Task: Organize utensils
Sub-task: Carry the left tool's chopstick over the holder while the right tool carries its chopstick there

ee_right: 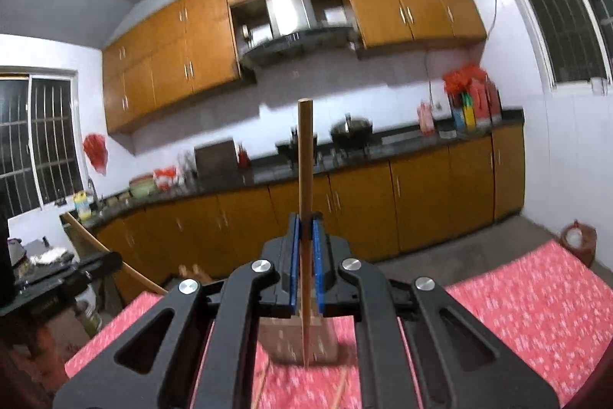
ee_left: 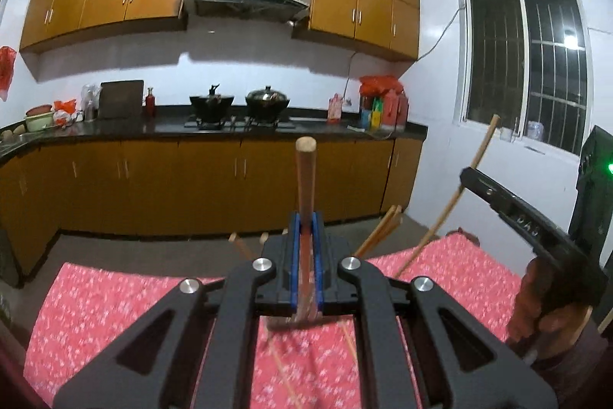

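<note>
At frame centre, a thick wooden handle (ee_left: 305, 179) is clamped by the left tool (ee_left: 305, 229), while a thin chopstick (ee_right: 305, 171) is gripped by the right tool (ee_right: 305, 229). Loose chopsticks (ee_left: 379, 232) are seen beyond, over the red-clothed bench (ee_left: 95, 301).

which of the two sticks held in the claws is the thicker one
The reddish-brown stick in the left claw: it is wider, with a rounded pale tip. The right claw's stick is slimmer and lighter.
</note>
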Action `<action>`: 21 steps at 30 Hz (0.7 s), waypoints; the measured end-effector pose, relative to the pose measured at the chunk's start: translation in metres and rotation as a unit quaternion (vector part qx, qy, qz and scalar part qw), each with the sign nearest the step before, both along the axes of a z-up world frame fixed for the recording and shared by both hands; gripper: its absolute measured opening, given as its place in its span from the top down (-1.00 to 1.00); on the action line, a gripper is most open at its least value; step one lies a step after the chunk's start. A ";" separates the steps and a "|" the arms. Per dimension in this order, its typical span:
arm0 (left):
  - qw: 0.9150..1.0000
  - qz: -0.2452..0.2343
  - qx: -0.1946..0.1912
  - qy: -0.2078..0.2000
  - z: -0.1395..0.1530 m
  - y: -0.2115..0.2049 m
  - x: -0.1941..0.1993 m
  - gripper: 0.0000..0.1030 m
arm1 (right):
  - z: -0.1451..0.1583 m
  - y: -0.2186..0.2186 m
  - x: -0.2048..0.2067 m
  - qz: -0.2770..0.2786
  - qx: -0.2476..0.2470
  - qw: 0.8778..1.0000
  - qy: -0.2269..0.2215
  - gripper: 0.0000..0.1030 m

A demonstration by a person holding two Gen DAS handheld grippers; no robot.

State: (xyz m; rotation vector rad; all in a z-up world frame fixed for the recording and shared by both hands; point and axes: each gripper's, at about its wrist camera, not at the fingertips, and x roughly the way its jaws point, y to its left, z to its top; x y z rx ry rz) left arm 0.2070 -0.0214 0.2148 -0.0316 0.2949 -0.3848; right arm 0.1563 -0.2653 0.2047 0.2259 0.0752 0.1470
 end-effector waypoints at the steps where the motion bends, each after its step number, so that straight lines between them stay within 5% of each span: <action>1: 1.000 0.002 -0.002 -0.002 0.003 -0.004 0.007 0.86 | 0.003 0.002 0.003 -0.003 0.002 1.000 -0.008 0.86; 7: 0.999 0.030 0.009 -0.020 0.011 -0.019 0.036 0.86 | 0.000 0.014 0.036 -0.026 0.004 0.999 -0.027 0.86; 21: 0.999 0.029 0.003 0.021 -0.039 -0.019 0.078 0.86 | -0.049 0.028 0.097 -0.033 -0.014 0.999 0.036 0.86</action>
